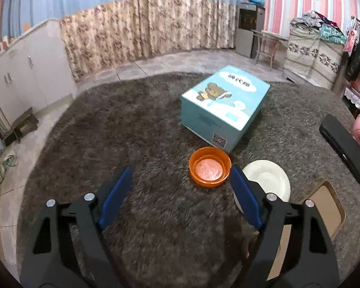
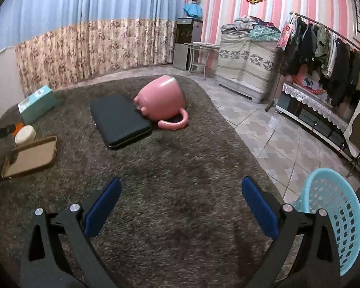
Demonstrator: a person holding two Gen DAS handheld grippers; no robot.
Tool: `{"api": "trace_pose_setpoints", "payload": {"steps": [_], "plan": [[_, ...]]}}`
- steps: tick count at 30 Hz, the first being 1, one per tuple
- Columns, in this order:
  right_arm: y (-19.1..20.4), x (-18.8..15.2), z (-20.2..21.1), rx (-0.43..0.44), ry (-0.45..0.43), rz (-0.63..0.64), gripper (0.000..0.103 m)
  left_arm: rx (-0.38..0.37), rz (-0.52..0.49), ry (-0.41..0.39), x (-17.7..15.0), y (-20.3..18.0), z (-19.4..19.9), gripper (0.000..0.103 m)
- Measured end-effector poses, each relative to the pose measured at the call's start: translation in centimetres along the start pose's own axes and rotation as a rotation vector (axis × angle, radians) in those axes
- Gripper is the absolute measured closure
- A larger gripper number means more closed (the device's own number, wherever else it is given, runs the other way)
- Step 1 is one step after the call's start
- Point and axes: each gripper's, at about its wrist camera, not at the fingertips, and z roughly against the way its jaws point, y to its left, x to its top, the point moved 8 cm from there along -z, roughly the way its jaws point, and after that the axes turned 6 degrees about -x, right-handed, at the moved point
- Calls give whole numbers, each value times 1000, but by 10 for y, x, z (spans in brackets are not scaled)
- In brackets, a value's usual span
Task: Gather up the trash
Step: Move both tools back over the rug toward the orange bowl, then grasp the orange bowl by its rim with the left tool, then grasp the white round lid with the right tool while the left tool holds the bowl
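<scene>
Left wrist view: I see my left gripper [image 1: 181,180] with its jaws apart and nothing between them, hovering over the grey rug [image 1: 132,124]. An orange lid [image 1: 210,170] lies open side up on the rug just ahead, nearer the right finger than the left. A white lid [image 1: 271,177] lies just right of it, partly hidden behind that finger. A teal box [image 1: 224,104] stands beyond the orange lid, almost touching it. A brown tray [image 1: 328,206] lies at the right, a black case [image 1: 345,146] further off.

Right wrist view: my right gripper [image 2: 181,201] also has its jaws apart and empty, over bare rug. A blue basket [image 2: 336,218] stands at the right, at the rug's edge beside the right finger. A pink mug [image 2: 163,100] lies on its side well ahead, touching the black case. The white lid, orange lid, tray and box sit at far left.
</scene>
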Motion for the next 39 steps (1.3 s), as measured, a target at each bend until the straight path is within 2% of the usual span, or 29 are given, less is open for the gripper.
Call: {"api": "trace_pose_setpoints", "payload": {"steps": [3, 5, 7, 11, 14, 19, 23, 27, 32, 36, 39], "plan": [[6, -2, -4, -6, 15, 16, 5, -24, -9, 23, 0, -3, -11, 23], [11, -4, -4, -8, 20, 27, 5, -35, -16, 37, -1, -6, -16, 30], [15, -4, -4, -12, 19, 45, 5, -60, -8, 42, -2, -7, -18, 31], [27, -5, -2, -12, 15, 84, 5, -102, -2, 40, -4, -8, -19, 48], [40, -4, 3, 22, 9, 91, 5, -132, -16, 41, -5, -13, -19, 62], [62, -1, 13, 88, -2, 76, 5, -158, -4, 36, -7, -13, -17, 64], [86, 8, 19, 158, -10, 56, 5, -123, -28, 15, -13, -2, 3, 64], [135, 23, 17, 258, -19, 65, 5, -70, -45, -16, -26, 19, 31, 64], [208, 41, 20, 350, -53, 104, 5, 13, 28, -96, -42, 63, 64, 64], [257, 42, 13, 389, -19, 165, 5, 63, 101, -154, -37, 88, 70, 64], [280, 41, 3, 418, 16, 167, 5, 62, 131, -156, -39, 99, 64, 64]]}}
